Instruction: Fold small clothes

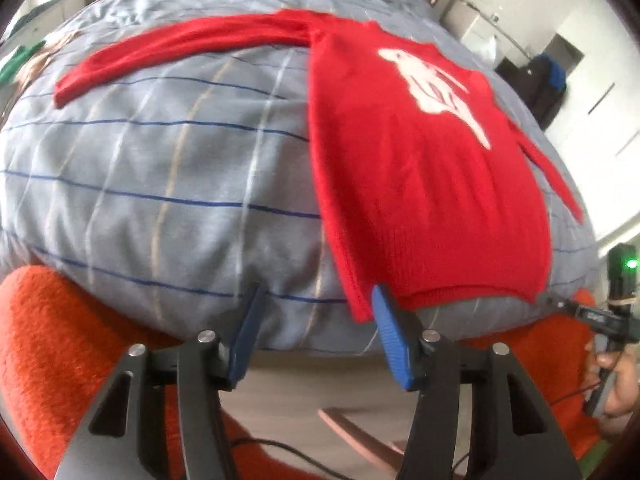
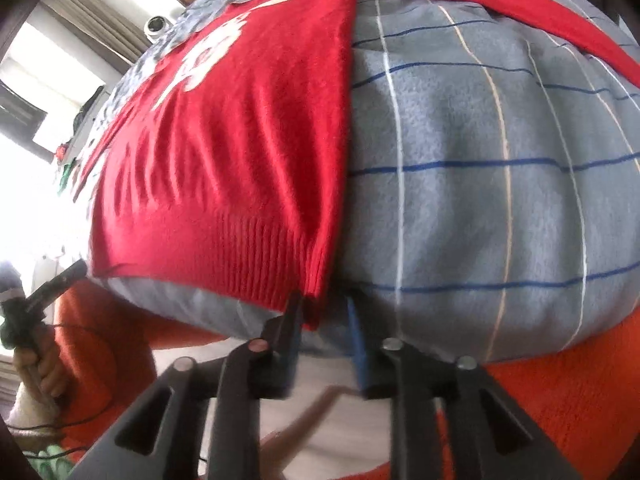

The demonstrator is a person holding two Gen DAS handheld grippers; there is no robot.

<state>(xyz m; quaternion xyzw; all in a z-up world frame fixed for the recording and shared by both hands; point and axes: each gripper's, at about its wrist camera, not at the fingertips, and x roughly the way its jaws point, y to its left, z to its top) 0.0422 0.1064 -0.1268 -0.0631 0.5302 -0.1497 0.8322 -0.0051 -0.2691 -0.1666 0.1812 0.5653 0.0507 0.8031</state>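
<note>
The red jumper lies flat on the bed, hem nearest the fingers, laid out for folding; the left gripper stands half open and empty, its right finger at one hem corner. The right gripper is narrowly open, the other corner hanging between its fingers, unpinched.

Grey checked bedding with blue and cream lines, spread over a bed. Orange fuzzy blanket at seven o'clock, along the near edge. White cabinets at two o'clock. Bright window with dark curtain at ten o'clock, daylight flooding in. Pale floor below.
</note>
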